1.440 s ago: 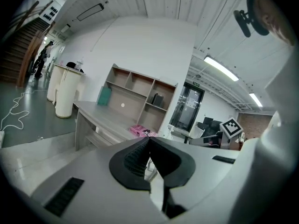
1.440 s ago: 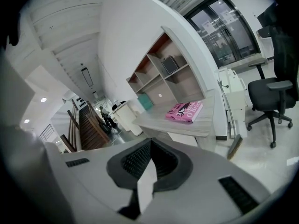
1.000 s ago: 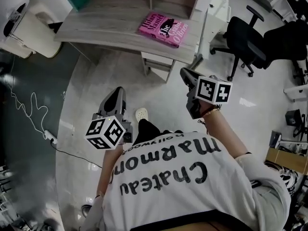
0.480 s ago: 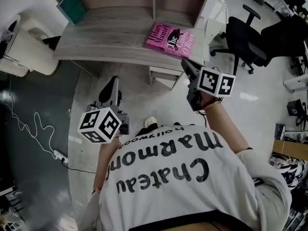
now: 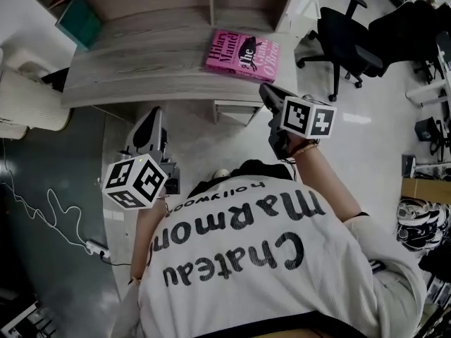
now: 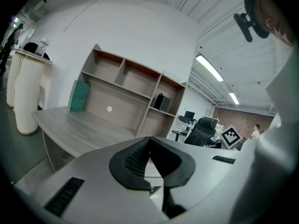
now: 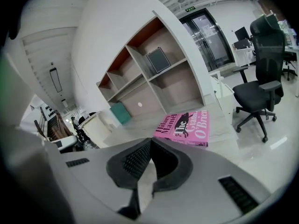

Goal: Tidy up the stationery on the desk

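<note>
A pink book [image 5: 243,53] lies flat on the grey wooden desk [image 5: 141,69], near its right end; the right gripper view shows the book [image 7: 184,123] just beyond the jaws. A teal folder [image 5: 76,21] leans at the desk's back left, below the open shelf unit [image 7: 154,78]. My left gripper [image 5: 152,118] hangs over the floor just short of the desk's front edge, shut and empty [image 6: 149,141]. Off the desk's front right corner, close to the book, my right gripper [image 5: 268,91] is also shut on nothing [image 7: 150,143].
A black office chair [image 5: 345,30] stands right of the desk. At the desk's left end is a white cylindrical stand [image 5: 21,97]. A cable [image 5: 42,210] runs over the dark floor at the left. A dark box [image 7: 159,59] sits on a shelf.
The person has stepped toward the desk, so the desk, shelves and pink book are nearer to both grippers. Both grippers stay shut.
</note>
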`<control>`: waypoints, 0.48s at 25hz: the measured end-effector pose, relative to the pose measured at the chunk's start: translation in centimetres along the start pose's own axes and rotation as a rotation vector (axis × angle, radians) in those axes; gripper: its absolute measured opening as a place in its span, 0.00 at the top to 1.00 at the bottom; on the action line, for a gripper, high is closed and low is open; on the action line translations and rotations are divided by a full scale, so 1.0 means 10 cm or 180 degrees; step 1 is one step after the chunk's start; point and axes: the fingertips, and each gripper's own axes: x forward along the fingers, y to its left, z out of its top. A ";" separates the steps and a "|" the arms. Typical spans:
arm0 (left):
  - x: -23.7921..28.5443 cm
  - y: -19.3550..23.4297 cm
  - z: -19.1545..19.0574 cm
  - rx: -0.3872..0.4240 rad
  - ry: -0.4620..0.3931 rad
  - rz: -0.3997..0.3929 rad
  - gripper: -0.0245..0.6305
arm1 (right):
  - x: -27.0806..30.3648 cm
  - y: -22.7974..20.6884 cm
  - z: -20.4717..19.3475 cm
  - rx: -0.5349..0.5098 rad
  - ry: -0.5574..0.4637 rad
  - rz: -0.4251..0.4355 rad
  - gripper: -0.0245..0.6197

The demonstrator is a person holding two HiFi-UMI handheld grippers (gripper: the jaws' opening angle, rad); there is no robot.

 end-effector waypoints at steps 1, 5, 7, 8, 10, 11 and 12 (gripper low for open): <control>0.04 0.02 -0.04 -0.0033 0.0044 -0.0021 0.94 | 0.02 -0.04 -0.05 0.0023 0.0054 -0.0050 0.94; 0.18 0.05 -0.22 -0.0155 0.0234 -0.0097 0.94 | 0.08 -0.23 -0.23 0.0055 0.0278 -0.0248 0.94; 0.25 0.06 -0.31 -0.0216 0.0321 -0.0110 0.94 | 0.11 -0.30 -0.30 0.0084 0.0373 -0.0303 0.94; 0.29 0.08 -0.34 -0.0233 0.0344 -0.0113 0.94 | 0.15 -0.33 -0.31 0.0087 0.0402 -0.0312 0.94; 0.39 0.11 -0.36 -0.0236 0.0367 -0.0110 0.94 | 0.25 -0.39 -0.29 0.0069 0.0429 -0.0324 0.94; 0.43 0.13 -0.37 -0.0236 0.0382 -0.0102 0.94 | 0.29 -0.42 -0.29 0.0067 0.0442 -0.0332 0.94; 0.45 0.14 -0.40 -0.0241 0.0405 -0.0088 0.94 | 0.33 -0.46 -0.31 0.0077 0.0465 -0.0341 0.94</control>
